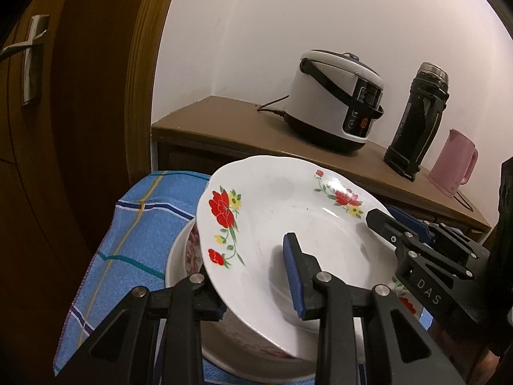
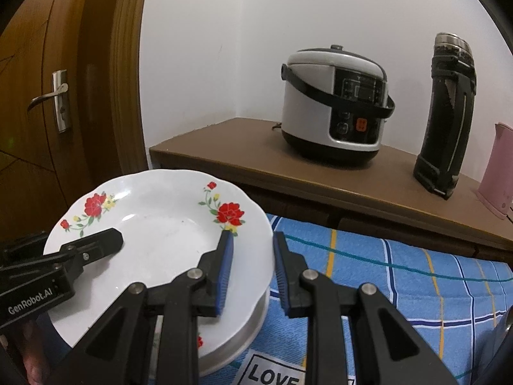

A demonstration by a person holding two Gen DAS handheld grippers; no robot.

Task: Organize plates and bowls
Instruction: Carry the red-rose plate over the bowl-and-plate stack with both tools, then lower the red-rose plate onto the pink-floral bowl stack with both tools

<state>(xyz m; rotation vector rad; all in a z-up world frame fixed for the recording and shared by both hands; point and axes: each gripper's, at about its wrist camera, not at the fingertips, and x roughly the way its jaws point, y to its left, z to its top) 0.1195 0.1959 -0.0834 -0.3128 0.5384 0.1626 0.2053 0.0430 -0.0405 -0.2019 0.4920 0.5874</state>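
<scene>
Two claws grip one white scalloped ceramic plate with red flowers (image 1: 272, 224), from opposite rims. Its edge sits between the blue pads of the left claw (image 1: 256, 284), one pad on the plate's face, the other beneath, and likewise in the right claw (image 2: 251, 271), both clenched on it. The plate hangs tilted just above a white bowl with a faded floral pattern (image 1: 182, 256), nested with other white dishes on the blue checked cloth (image 2: 400, 276). Judging by that, stacking is under way: this plate has yet to be set down. Beyond the claws, the brown wooden worktop (image 2: 243, 147) carries no dishes.
</scene>
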